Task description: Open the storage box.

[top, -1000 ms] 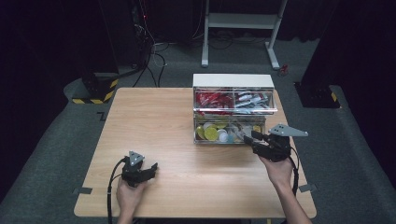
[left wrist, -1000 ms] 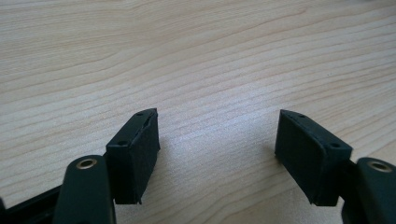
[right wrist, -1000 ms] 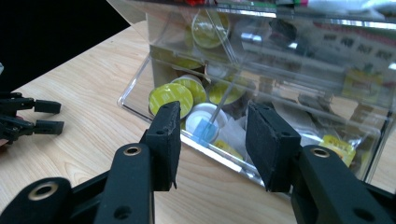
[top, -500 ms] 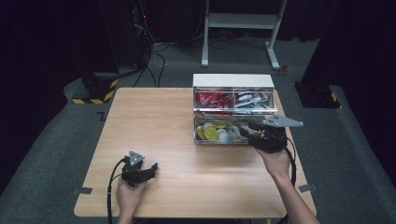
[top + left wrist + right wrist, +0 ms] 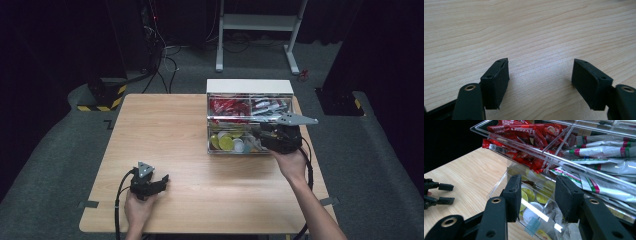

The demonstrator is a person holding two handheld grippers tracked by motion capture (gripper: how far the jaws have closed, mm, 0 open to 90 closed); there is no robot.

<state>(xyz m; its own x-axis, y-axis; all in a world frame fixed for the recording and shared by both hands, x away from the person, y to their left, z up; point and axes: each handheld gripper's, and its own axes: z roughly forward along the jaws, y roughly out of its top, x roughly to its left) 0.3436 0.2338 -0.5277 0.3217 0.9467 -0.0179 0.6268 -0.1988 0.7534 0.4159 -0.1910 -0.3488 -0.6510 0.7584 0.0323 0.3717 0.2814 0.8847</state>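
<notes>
A clear two-tier organizer (image 5: 250, 86) stands at the table's far right. Its upper tier holds red sachets (image 5: 225, 106) (image 5: 524, 135) and white-green sachets (image 5: 267, 106) (image 5: 604, 152). The lower drawer holds yellow and white capsules (image 5: 227, 142) (image 5: 530, 213). My right gripper (image 5: 257, 135) (image 5: 537, 192) hovers at the organizer's front right corner, pointing over the lower drawer. Its jaws have just been closing, but a gap stays between them and nothing is pinched. My left gripper (image 5: 162, 180) (image 5: 540, 75) rests open on the bare wood near the front left, and appears at the far left of the right gripper view (image 5: 439, 193).
The wooden table (image 5: 165, 130) is bare to the left of the organizer. Beyond it are a white stand's legs (image 5: 255, 22), floor cables (image 5: 165, 60) and a yellow-black striped base (image 5: 102, 95). A cable trails from each gripper.
My right gripper has risen and shifted slightly left, from beside the lower drawer's front to the organizer's corner. The left gripper has stayed put.
</notes>
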